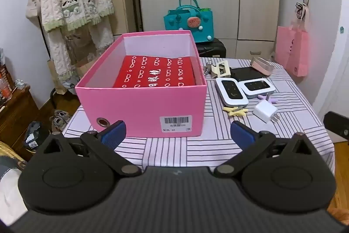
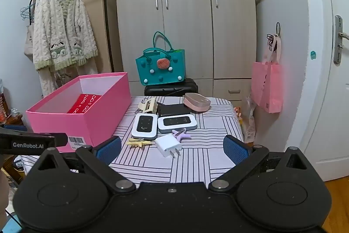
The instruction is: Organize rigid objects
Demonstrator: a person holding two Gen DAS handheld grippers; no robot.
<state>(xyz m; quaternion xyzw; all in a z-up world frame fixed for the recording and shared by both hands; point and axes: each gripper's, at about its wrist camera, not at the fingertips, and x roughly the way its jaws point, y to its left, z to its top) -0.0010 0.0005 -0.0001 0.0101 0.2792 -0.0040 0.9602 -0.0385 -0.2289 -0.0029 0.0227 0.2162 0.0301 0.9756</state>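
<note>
An open pink box (image 1: 141,110) (image 2: 72,121) stands on the left of the striped table and holds a red box (image 1: 154,74) (image 2: 84,103). To its right lie two white pocket routers (image 2: 144,125) (image 2: 177,122), a white charger plug (image 2: 168,145) (image 1: 265,111), yellow clips (image 2: 136,142), purple clips (image 2: 181,133), a black wallet (image 2: 173,110), a cream hair claw (image 2: 148,106) and a pink case (image 2: 196,102). My left gripper (image 1: 177,134) is open and empty in front of the pink box. My right gripper (image 2: 172,146) is open and empty, just before the plug.
The table (image 2: 196,158) is covered by a striped cloth; its right edge drops to the floor. Behind it stand a black suitcase (image 2: 171,88) with a teal bag (image 2: 161,66) and a wardrobe. A pink bag (image 2: 267,86) hangs at right. A clothes rack stands at left.
</note>
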